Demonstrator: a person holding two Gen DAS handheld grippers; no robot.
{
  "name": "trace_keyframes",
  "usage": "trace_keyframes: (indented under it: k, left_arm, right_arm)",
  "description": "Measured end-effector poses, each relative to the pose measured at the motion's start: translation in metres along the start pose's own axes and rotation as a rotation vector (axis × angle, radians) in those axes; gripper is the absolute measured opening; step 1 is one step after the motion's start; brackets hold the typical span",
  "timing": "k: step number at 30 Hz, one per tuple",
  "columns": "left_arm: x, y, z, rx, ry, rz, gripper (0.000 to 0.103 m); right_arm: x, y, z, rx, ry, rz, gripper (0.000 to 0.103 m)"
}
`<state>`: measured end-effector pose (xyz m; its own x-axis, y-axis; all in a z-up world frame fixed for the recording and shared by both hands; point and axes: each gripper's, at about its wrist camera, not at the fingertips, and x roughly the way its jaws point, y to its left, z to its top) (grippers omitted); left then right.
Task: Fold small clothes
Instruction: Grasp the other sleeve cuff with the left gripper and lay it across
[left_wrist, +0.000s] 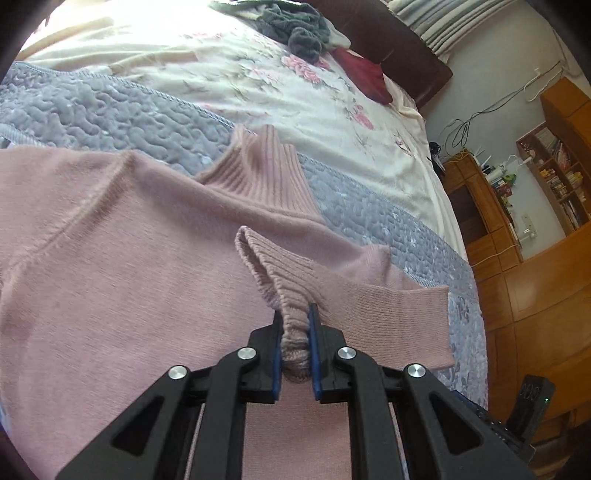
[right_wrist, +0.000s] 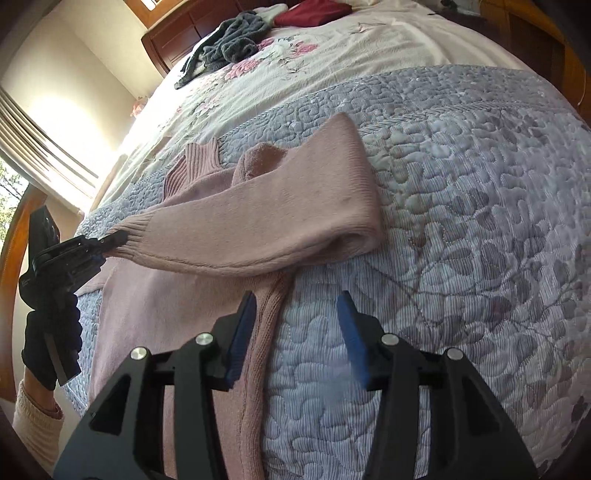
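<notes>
A pink knit sweater (left_wrist: 110, 258) lies spread on the bed, its ribbed collar (left_wrist: 258, 170) toward the pillows. My left gripper (left_wrist: 294, 314) is shut on the ribbed cuff (left_wrist: 291, 291) of one sleeve, held just above the sweater's body. In the right wrist view that sleeve (right_wrist: 258, 221) stretches across the sweater from the far side to the left gripper (right_wrist: 114, 238), held by a gloved hand (right_wrist: 51, 354). My right gripper (right_wrist: 297, 299) hangs open over the sweater's side edge (right_wrist: 267, 325) and the quilt, with nothing between its fingers.
A grey-blue quilted cover (right_wrist: 461, 221) lies under the sweater, with a floral sheet (left_wrist: 277, 92) beyond. Grey clothes (left_wrist: 295, 26) and a dark red garment (left_wrist: 365, 74) sit near the headboard. Wooden shelves (left_wrist: 554, 173) and floor are past the bed's edge.
</notes>
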<state>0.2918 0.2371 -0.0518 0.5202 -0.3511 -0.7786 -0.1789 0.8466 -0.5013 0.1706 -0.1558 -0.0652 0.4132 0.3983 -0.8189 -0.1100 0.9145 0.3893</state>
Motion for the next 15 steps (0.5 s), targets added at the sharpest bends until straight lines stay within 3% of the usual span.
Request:
trace_keyframes:
  k: [6, 10, 15]
  left_arm:
    - [-0.025, 0.051, 0.026, -0.021, -0.059, 0.111, 0.011]
    - [-0.031, 0.079, 0.038, -0.036, -0.081, 0.159, 0.011]
    - [-0.025, 0.101, 0.044, -0.033, -0.071, 0.221, 0.011]
  right_arm:
    - [0.018, -0.01, 0.032, 0.087, 0.016, 0.022, 0.056]
    - [0.047, -0.007, 0.048, 0.097, 0.076, 0.033, 0.062]
    - [0.088, -0.012, 0.052, 0.161, 0.156, 0.034, 0.057]
